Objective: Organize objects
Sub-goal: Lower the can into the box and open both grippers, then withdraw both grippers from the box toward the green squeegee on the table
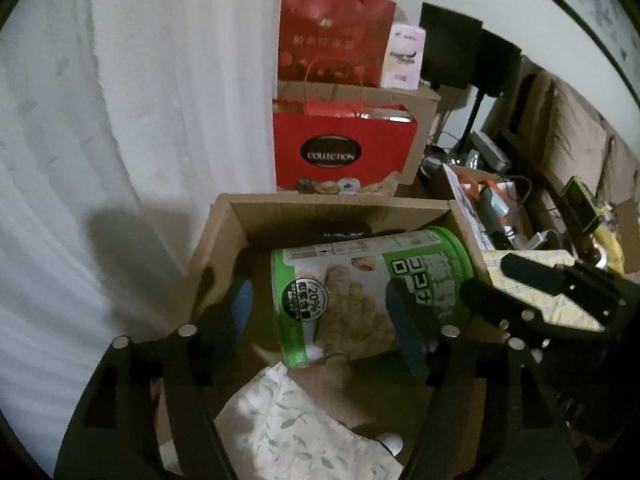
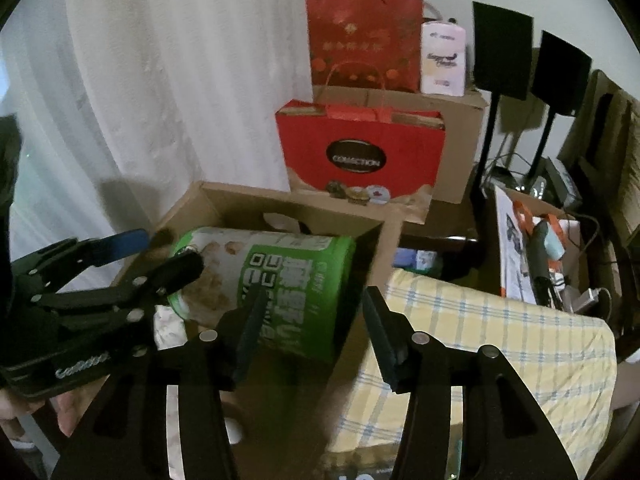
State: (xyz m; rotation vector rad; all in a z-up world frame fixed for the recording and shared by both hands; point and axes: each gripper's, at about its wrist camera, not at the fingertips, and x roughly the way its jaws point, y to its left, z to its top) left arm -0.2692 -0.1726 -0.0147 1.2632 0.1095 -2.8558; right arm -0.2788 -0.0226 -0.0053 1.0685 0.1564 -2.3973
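The left tool [image 1: 324,316] spreads wide around a green canister [image 1: 372,292] lying on its side in the cardboard box [image 1: 224,216], not yet clamped. The right tool [image 2: 312,320] gapes empty beside it. Rigid and smooth, probably light, it suits a mid-body grip.

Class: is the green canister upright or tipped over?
Tipped: the green canister lies on its side across the open cardboard box, its label sideways, between the left gripper fingers.
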